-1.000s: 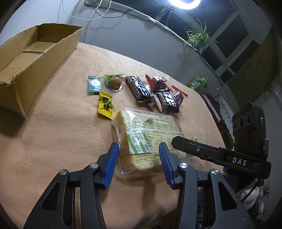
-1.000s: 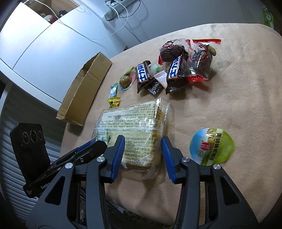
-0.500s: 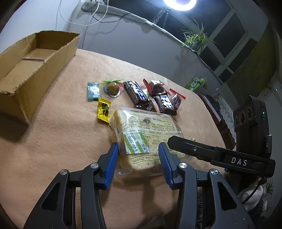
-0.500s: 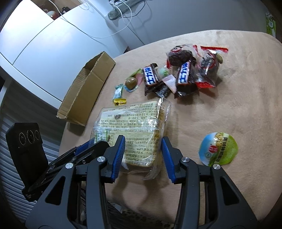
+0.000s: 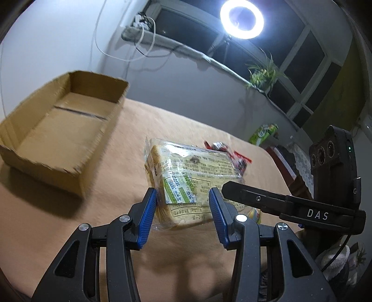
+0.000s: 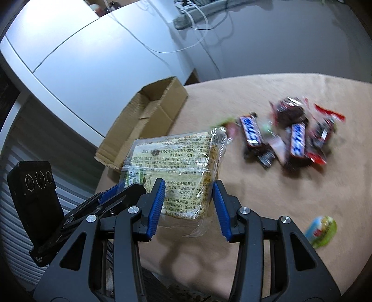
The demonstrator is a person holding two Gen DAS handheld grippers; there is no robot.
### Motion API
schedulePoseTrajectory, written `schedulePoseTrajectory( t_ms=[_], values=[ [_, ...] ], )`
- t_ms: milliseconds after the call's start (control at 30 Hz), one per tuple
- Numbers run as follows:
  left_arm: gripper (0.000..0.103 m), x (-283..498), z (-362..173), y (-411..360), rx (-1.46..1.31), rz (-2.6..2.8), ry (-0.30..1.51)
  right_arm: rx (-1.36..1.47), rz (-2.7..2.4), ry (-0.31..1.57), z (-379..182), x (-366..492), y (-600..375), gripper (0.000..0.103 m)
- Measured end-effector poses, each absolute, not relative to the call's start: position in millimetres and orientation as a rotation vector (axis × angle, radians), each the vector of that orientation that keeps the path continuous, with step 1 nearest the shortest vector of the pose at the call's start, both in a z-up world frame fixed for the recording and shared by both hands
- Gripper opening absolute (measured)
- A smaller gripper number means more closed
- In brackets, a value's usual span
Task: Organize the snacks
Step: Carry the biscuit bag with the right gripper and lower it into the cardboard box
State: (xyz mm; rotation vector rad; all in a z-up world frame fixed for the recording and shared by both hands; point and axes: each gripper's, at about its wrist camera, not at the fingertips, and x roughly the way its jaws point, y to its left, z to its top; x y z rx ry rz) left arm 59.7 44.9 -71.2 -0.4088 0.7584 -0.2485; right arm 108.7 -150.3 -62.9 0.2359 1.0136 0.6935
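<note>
bread pack held off the table by both grippers

item 1: bread pack (image 5: 190, 178), sliced loaf in clear wrap with a printed label. it hangs clear of the tan table cloth (image 5: 69, 232), its shadow on the cloth below it. one end sits between the blue pads of the left gripper (image 5: 182, 216), the other end between the pads of the right gripper (image 6: 188, 206). each pair of fingers stands a little apart and is clamped on the pack; the wrap is creased at the pads.

item 2: cardboard box (image 5: 58, 130), open-topped and shallow, on the cloth to the left of the pack in the left wrist view, well apart from it. nothing shows inside it.

item 3: chocolate bars (image 6: 274, 141), a loose heap of dark wrappers with blue and white labels and some red edges, lying on the cloth beyond the pack. blurred; the count cannot be told.

item 4: round green snack cup (image 6: 322, 230), on the cloth to the right of the right gripper, apart from the heap.

item 5: ring light (image 5: 241, 18), lit, above the window.

item 6: potted plant (image 5: 262, 74) on the sill.
</note>
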Motion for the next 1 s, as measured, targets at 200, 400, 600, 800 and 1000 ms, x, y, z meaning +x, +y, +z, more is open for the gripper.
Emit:
schedulePoseTrajectory(
  t_ms=[200, 400, 600, 800, 1000],
  values=[
    [0.045, 63, -61, 68, -0.403, -0.200, 0.722, 0.187, 0.738, 0.993, -48, 117, -118, 0.044],
    [0.045, 64, -51, 98, -0.412, -0.136, 0.681, 0.138, 0.791, 0.968, -32, 129, -78, 0.044],
    [0.045, 70, -43, 126, -0.428, -0.076, 0.642, 0.089, 0.837, 0.958, -24, 146, -33, 0.044],
    [0.045, 78, -48, 157, -0.457, -0.019, 0.643, 0.056, 0.873, 0.971, -30, 159, 3, 0.044],
    [0.045, 87, -56, 181, -0.480, 0.023, 0.664, 0.026, 0.889, 0.991, -40, 170, 32, 0.044]
  ],
)
